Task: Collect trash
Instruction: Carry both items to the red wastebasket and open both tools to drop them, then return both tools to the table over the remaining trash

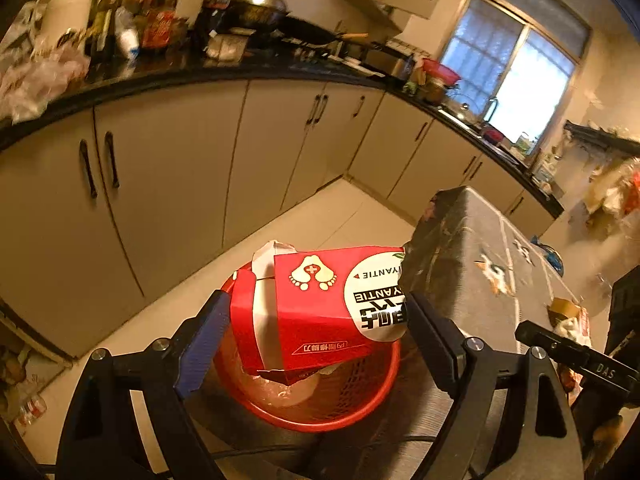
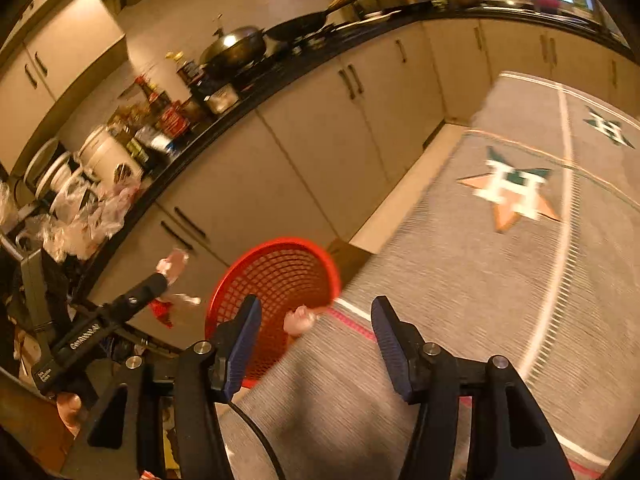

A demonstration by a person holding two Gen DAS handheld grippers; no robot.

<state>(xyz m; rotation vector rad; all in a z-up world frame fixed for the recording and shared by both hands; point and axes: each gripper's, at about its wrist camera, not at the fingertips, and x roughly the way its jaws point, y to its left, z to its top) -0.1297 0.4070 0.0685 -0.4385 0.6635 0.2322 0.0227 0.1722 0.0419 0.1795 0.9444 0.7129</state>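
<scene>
In the left wrist view a torn red carton [image 1: 316, 312] with white foot logo and a white label hangs between the fingers of my left gripper [image 1: 320, 320], right above a red mesh basket [image 1: 360, 396] on the floor. The jaws stand wide and the box looks loose between them; whether the pads touch it I cannot tell. Pale trash lies inside the basket. In the right wrist view my right gripper [image 2: 316, 332] is open and empty above the table's edge, with the red basket [image 2: 276, 276] just beyond it. A small crumpled pale scrap [image 2: 299, 320] sits at the table edge.
A grey cloth-covered table [image 1: 492, 264] with star patterns [image 2: 512, 192] stands right of the basket. Beige cabinets under a black, cluttered counter [image 1: 168, 76] run behind. The other gripper's arm [image 2: 100, 328] shows at the left of the right view.
</scene>
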